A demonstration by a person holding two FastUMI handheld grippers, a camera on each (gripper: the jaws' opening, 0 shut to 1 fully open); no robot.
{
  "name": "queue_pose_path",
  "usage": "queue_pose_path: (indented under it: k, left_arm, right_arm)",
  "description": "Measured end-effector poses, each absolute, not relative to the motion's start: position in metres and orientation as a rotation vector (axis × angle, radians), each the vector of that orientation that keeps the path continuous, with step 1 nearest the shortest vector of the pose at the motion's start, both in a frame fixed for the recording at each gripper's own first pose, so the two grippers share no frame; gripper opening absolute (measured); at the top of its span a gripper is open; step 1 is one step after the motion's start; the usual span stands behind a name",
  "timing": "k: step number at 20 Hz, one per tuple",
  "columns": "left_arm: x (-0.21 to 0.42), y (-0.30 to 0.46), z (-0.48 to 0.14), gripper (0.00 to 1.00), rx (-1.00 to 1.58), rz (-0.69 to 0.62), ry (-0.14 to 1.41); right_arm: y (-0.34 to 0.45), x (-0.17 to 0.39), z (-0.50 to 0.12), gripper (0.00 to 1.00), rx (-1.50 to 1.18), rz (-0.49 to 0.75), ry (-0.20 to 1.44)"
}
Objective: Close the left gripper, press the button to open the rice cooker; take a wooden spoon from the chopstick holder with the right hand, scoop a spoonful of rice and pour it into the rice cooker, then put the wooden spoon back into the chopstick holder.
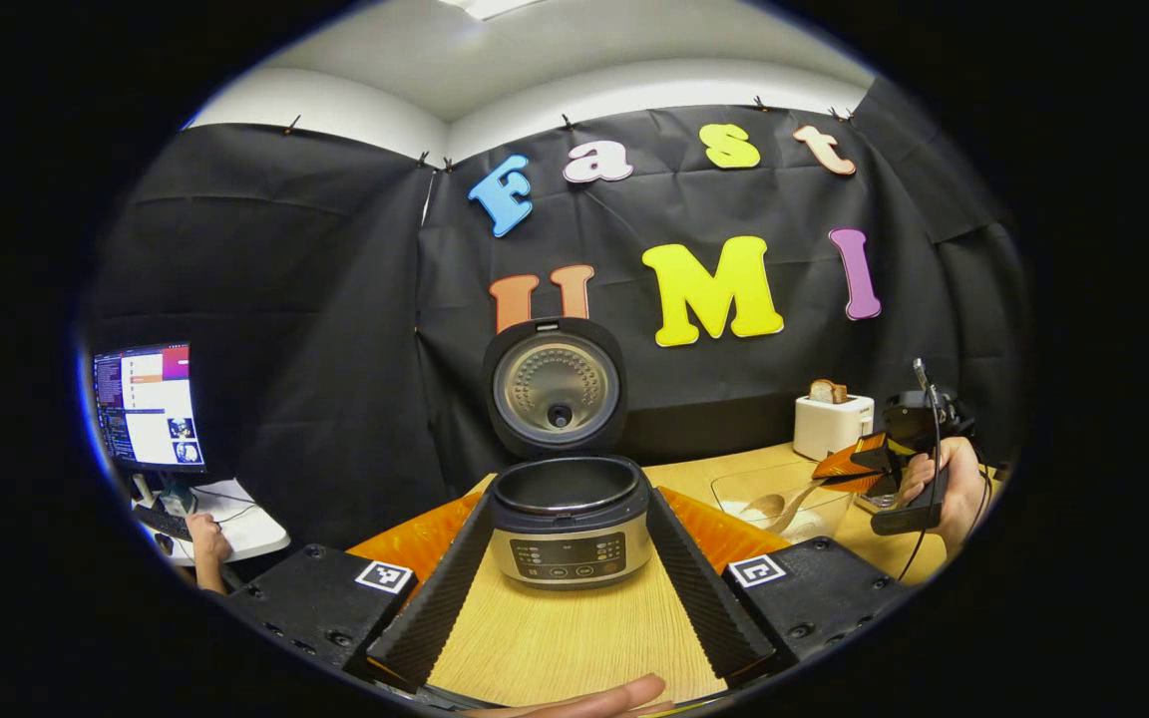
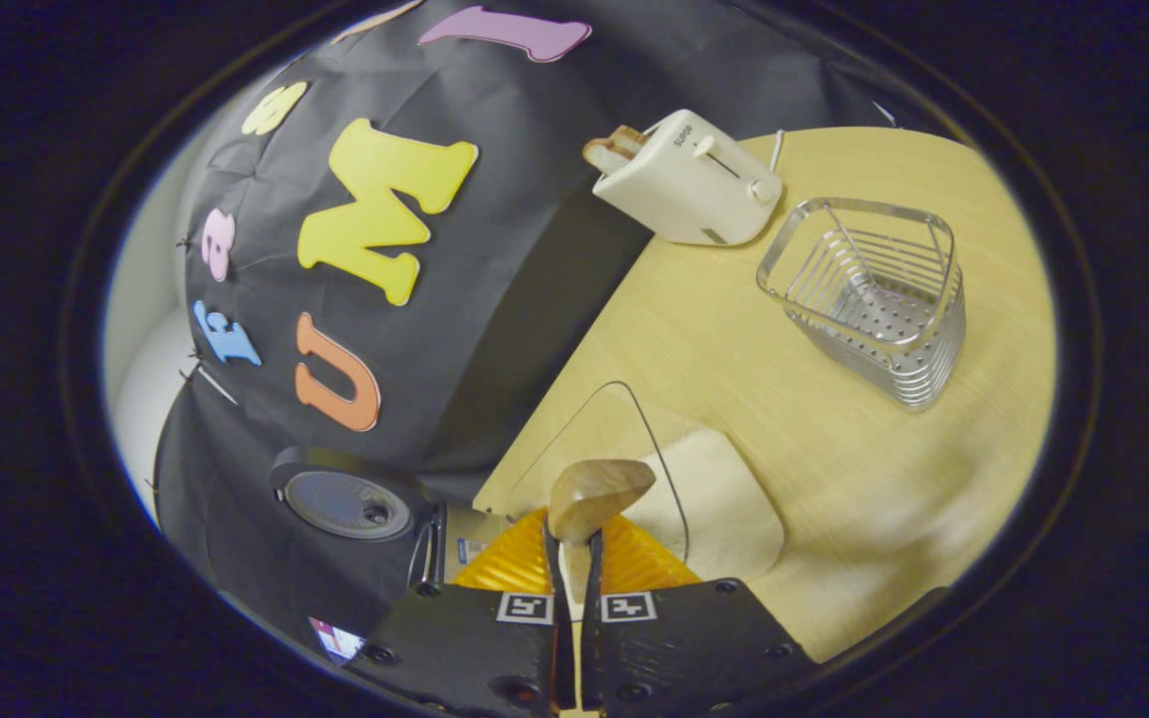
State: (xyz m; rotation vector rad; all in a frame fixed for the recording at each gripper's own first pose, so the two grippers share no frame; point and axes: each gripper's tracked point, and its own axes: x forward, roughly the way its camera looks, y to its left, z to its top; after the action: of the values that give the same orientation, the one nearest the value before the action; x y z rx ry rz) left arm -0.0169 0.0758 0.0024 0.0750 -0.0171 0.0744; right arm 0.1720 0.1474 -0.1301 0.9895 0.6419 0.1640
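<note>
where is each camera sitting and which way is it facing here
Left gripper view: rides the left gripper, level toward the open rice cooker; its spread fingers and a fingertip show.
Right gripper view: rides the right gripper, tilted above the rice container; its fingers clamp the wooden spoon.
Shared: rice cooker, toaster, table, spoon.

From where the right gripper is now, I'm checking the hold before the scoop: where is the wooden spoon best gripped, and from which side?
Grip the wooden spoon on its straight handle, coming from the handle end, as the right gripper does: fingers shut on the narrow handle, bowl out front. That leaves the bowl free to dip into the rice in the clear container.
</note>
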Motion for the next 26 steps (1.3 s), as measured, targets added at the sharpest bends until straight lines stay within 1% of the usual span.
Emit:
queue_pose_path:
  k: [1, 4, 7, 12, 16, 19, 26]
  left_arm:
    - [-0.017, 0.077, 0.003, 0.99, 0.074, 0.076, -0.019]
    - [-0.018, 0.08, 0.004, 0.99, 0.07, 0.083, -0.017]
    - [-0.019, 0.082, 0.005, 0.99, 0.057, 0.081, -0.022]
    - [-0.021, 0.092, 0.006, 0.99, 0.04, 0.094, -0.026]
    - [-0.019, 0.099, 0.002, 0.99, 0.022, 0.108, -0.01]
    - [-0.019, 0.102, 0.0, 0.99, 0.02, 0.115, -0.003]
    - [-0.021, 0.116, 0.001, 0.99, 0.017, 0.135, -0.005]
  right_arm:
    - [0.145, 0.173, -0.128, 0.04, 0.96, 0.161, 0.623]
    - [0.141, 0.174, -0.105, 0.02, 0.837, 0.141, 0.538]
    - [0.142, 0.174, -0.088, 0.04, 0.819, 0.144, 0.51]
    - [0.139, 0.172, -0.073, 0.02, 0.905, 0.154, 0.505]
    - [0.138, 0.172, -0.074, 0.02, 1.007, 0.158, 0.527]
    - [0.143, 0.171, -0.069, 0.02, 1.055, 0.184, 0.543]
    - [0.164, 0.168, -0.026, 0.02, 1.126, 0.245, 0.512]
